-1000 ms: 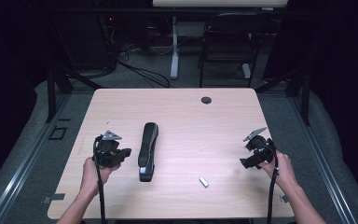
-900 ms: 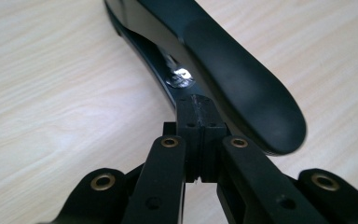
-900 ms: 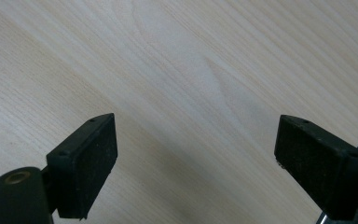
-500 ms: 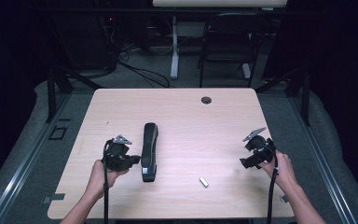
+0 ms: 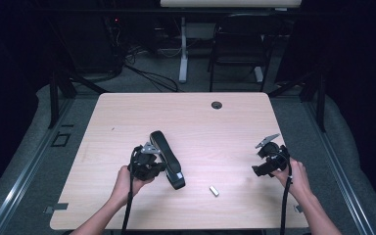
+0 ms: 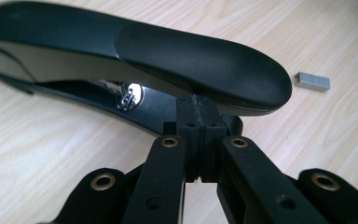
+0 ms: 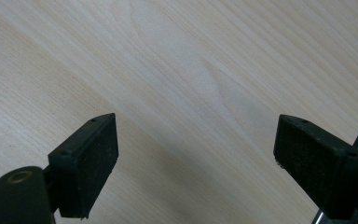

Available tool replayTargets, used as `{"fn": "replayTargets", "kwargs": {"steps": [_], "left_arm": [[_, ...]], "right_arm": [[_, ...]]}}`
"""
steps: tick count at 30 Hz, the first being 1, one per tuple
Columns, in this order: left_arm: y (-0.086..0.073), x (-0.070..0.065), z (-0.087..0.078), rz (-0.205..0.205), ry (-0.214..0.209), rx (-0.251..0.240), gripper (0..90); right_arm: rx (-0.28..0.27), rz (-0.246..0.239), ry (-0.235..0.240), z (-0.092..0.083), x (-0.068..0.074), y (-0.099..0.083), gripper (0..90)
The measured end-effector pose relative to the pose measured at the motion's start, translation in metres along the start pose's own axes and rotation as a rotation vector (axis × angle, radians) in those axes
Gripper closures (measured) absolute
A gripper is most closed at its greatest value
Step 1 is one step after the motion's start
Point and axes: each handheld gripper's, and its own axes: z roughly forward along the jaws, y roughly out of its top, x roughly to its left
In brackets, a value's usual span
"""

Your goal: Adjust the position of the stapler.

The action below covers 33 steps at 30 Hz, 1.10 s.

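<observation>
A long black stapler (image 5: 167, 158) lies slanted on the wooden table (image 5: 200, 122), its near end swung to the right. My left gripper (image 5: 159, 165) is shut, with nothing between its jaws. In the left gripper view its closed tips (image 6: 198, 108) press against the stapler (image 6: 135, 56) from the side, at the gap under the top arm. A small strip of staples (image 5: 214, 190) lies on the table to the right of the stapler's near end, also seen as the strip of staples (image 6: 312, 80). My right gripper (image 5: 263, 169) is held low at the right, open (image 7: 196, 158) over bare wood.
A round cable hole (image 5: 217, 105) sits near the table's far edge. Beyond the table stand a chair (image 5: 240, 44) and a desk leg (image 5: 182, 54), with cables on the dark floor. The person's forearms come in over the near edge.
My left gripper has moved right to the stapler's side. The stapler has turned from straight to slanted, its near end swinging right. The right gripper has stayed put.
</observation>
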Motion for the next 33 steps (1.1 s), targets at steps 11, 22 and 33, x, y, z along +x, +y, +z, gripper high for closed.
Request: {"fn": "replayTargets", "kwargs": {"steps": [11, 22, 33], "left_arm": [[0.009, -0.005, 0.015, 0.036, 0.013, -0.044, 90.0], [0.023, -0.008, 0.038, 0.047, -0.003, -0.02, 90.0], [0.019, 0.014, 0.019, 0.028, -0.012, -0.009, 74.3]], "right_arm": [[-0.008, 0.047, 0.05, 0.002, -0.002, 0.001, 13.7], [-0.032, 0.104, 0.087, 0.002, -0.005, 0.004, 13.8], [-0.057, 0.161, 0.149, -0.002, -0.008, 0.004, 13.4]]}}
